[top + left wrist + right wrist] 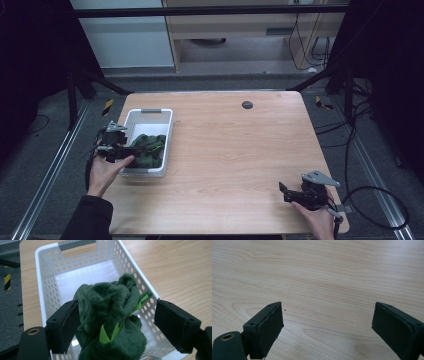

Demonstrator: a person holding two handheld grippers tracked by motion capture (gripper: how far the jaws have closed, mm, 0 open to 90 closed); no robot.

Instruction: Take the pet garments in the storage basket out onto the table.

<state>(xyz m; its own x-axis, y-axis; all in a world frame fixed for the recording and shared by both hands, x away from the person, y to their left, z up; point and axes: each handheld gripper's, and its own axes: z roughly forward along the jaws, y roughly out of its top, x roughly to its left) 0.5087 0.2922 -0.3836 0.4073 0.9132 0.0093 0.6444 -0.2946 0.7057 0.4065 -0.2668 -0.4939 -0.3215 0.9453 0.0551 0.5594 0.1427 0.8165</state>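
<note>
A dark green plush toy [150, 149] with bright green spikes lies in the near half of a white perforated basket [148, 111] at the table's left side. My left gripper [130, 150] reaches over the basket's left wall and stands open. In the left gripper view the plush toy [110, 305] bulges between the two jaws of my left gripper [117, 315]; the left jaw touches its fur and the right jaw stands apart near the basket [50, 267] wall. My right gripper [285, 193] rests at the table's near right corner. It is open over bare wood, as the right gripper view [327, 317] shows.
The wooden table [240, 150] is bare across its middle and right. A small dark round spot [247, 104] sits near the far edge. The basket's far half is empty white floor [82, 277]. Cables trail off the table's right side.
</note>
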